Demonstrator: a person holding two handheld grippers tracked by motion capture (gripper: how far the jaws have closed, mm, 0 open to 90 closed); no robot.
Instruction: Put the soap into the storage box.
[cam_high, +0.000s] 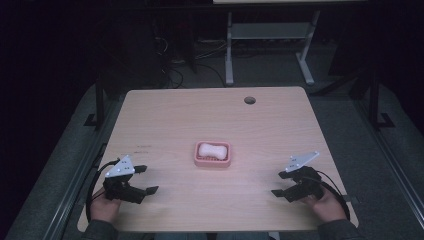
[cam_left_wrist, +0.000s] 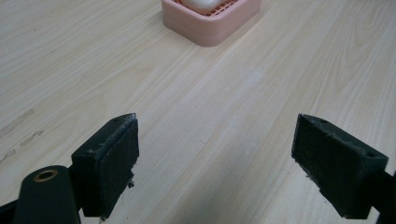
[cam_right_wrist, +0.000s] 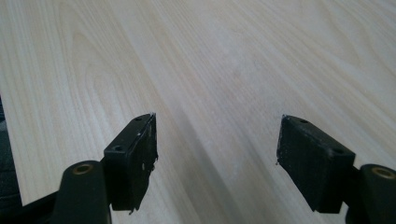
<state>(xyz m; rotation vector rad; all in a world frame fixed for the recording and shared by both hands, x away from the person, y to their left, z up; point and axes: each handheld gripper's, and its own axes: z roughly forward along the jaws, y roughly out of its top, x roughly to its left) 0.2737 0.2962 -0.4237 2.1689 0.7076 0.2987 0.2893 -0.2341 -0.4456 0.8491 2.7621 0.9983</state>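
From the high view, a pale wood-grain table (cam_high: 170, 115) with rounded corners carries a pink, rounded-rectangle soap dish (cam_high: 213, 154) at its middle, and a white, smooth, pillow-shaped soap (cam_high: 211, 149) lies in it. A round cable hole (cam_high: 249, 100) sits near the far edge. The left hand-held gripper (cam_high: 143, 179) is at the near left, held in a hand (cam_high: 106, 206) at the table's edge, its black jaws spread and pointing right toward the dish, with nothing between them. The right hand-held gripper (cam_high: 279, 183) is at the near right in the other hand (cam_high: 327, 205), jaws apart and empty, pointing left. Both are well apart from the dish.

In the left gripper view, two blocky black pads with rough, frayed faces stand wide over bare wood; the dish (cam_left_wrist: 211, 18), with its ribbed pink grid, lies far ahead.

In the right gripper view, the same matte pads stand open above streaked, light grain, close to the table's edge at left
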